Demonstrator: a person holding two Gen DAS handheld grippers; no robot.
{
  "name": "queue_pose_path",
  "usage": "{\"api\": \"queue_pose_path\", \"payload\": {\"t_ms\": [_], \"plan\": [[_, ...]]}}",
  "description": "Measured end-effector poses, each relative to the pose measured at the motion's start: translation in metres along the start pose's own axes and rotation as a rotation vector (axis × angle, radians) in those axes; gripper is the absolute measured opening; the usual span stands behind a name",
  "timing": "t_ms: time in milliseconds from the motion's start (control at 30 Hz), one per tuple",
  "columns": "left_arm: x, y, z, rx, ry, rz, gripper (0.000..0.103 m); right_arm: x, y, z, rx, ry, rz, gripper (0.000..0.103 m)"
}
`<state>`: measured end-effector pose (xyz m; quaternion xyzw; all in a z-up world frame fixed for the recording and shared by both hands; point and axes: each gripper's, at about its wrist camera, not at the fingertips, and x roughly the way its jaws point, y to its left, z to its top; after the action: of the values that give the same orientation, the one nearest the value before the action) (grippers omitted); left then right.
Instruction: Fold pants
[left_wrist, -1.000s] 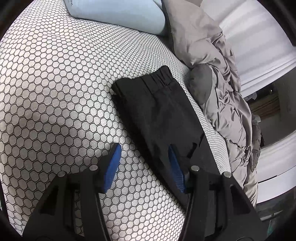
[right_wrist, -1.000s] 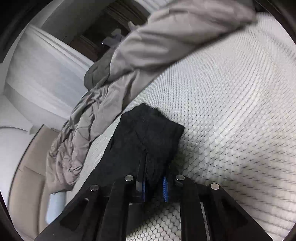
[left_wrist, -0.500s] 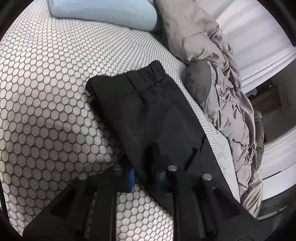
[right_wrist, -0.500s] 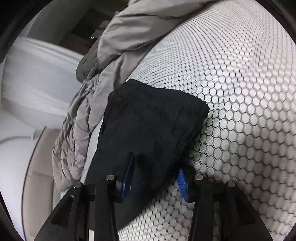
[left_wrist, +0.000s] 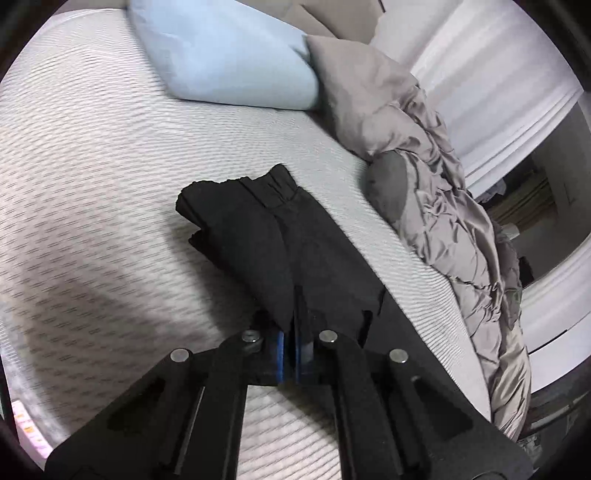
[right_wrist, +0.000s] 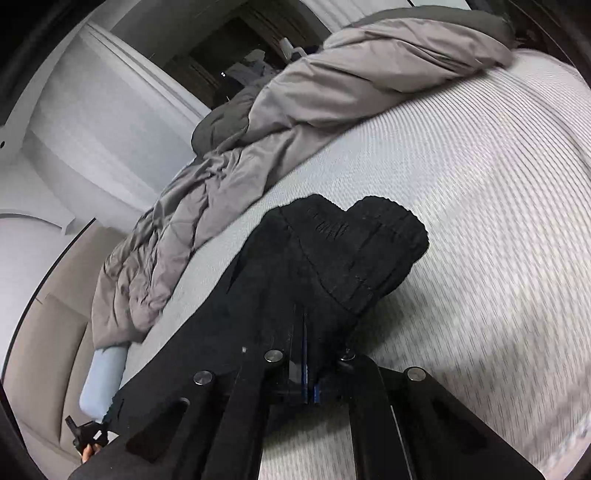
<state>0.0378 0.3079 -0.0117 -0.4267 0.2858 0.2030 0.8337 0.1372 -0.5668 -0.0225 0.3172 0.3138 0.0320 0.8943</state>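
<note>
A: Status on the pants (left_wrist: 280, 251)?
B: Black, folded lengthwise, lying on the bed (left_wrist: 92, 155) near its edge, just beside the bunched grey duvet (left_wrist: 436, 206). Waistband end points toward the light blue pillow (left_wrist: 229, 59).
A: Left hand-held gripper (left_wrist: 290, 328)?
B: Clamped on the pants. Blue pads pressed together with a fold of black fabric pinched between them, at the near edge of the garment.
A: Right hand-held gripper (right_wrist: 304, 332)?
B: Closing, and the pads are already pinching black cloth. Fabric is bunched up ahead of it, one end humped off the mattress.
A: Image quality?
B: Both views motion-blurred; the sheet pattern smears into stripes.
</note>
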Motion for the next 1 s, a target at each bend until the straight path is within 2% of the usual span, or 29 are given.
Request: {"api": "queue_pose_path", "payload": {"t_ms": [67, 100, 133, 200, 233, 267, 300, 333, 467, 500, 533, 567, 633, 700, 767, 800, 867, 933, 1000], "plan": [[-0.008, 0.024, -0.004, -0.036, 0.027, 0.047, 0.009, -0.008, -0.008, -0.025, 0.028, 0.030, -0.025, 0.002], [-0.012, 0.034, -0.005, -0.067, 0.050, 0.068, 0.018, -0.009, -0.016, -0.035, 0.037, 0.060, -0.052, 0.010], [-0.016, 0.040, -0.006, -0.081, 0.060, 0.075, 0.023, -0.011, -0.023, -0.042, 0.054, 0.094, -0.079, 0.015], [-0.032, 0.041, -0.008, -0.061, 0.039, 0.091, 0.037, -0.020, -0.031, -0.042, 0.091, 0.081, -0.030, 0.018], [-0.044, 0.035, -0.010, -0.023, 0.010, 0.100, 0.042, -0.026, -0.032, -0.040, 0.101, 0.059, -0.021, 0.027], [-0.054, 0.027, -0.012, 0.016, -0.014, 0.103, 0.055, -0.033, -0.034, -0.038, 0.109, 0.027, -0.018, 0.036], [-0.063, 0.018, -0.015, 0.055, -0.032, 0.098, 0.064, -0.039, -0.036, -0.037, 0.118, -0.008, -0.013, 0.054], [-0.070, 0.008, -0.019, 0.089, -0.047, 0.081, 0.066, -0.042, -0.039, -0.036, 0.131, -0.036, -0.010, 0.062], [-0.082, -0.042, -0.042, 0.244, -0.045, 0.011, 0.088, -0.031, -0.049, -0.028, 0.184, -0.026, -0.025, 0.061], [-0.079, -0.062, -0.051, 0.307, -0.030, -0.013, 0.091, -0.029, -0.050, -0.025, 0.192, -0.024, -0.015, 0.058], [-0.076, -0.073, -0.057, 0.342, -0.020, -0.031, 0.092, -0.027, -0.050, -0.020, 0.190, -0.028, -0.022, 0.036], [-0.072, -0.087, -0.065, 0.378, -0.006, -0.052, 0.097, -0.030, -0.047, -0.019, 0.168, -0.039, -0.034, 0.024], [-0.061, -0.113, -0.083, 0.441, 0.028, -0.098, 0.100, -0.038, -0.043, -0.019, 0.139, -0.079, -0.018, 0.016], [-0.051, -0.136, -0.101, 0.481, 0.055, -0.137, 0.101, -0.037, -0.045, -0.023, 0.107, -0.053, -0.090, 0.016], [-0.038, -0.162, -0.122, 0.517, 0.093, -0.176, 0.102, -0.025, -0.051, -0.024, 0.114, 0.012, -0.171, 0.025], [-0.033, -0.172, -0.132, 0.538, 0.112, -0.196, 0.102, -0.025, -0.055, -0.026, 0.129, 0.026, -0.168, 0.026], [-0.017, -0.195, -0.151, 0.576, 0.165, -0.264, 0.102, -0.044, -0.053, -0.026, 0.128, -0.021, -0.131, 0.032], [-0.003, -0.215, -0.164, 0.590, 0.194, -0.305, 0.102, -0.066, -0.038, -0.018, 0.053, -0.119, -0.131, 0.056], [0.009, -0.231, -0.175, 0.595, 0.218, -0.328, 0.102, -0.067, -0.022, -0.004, -0.019, -0.132, -0.108, 0.067]]}}
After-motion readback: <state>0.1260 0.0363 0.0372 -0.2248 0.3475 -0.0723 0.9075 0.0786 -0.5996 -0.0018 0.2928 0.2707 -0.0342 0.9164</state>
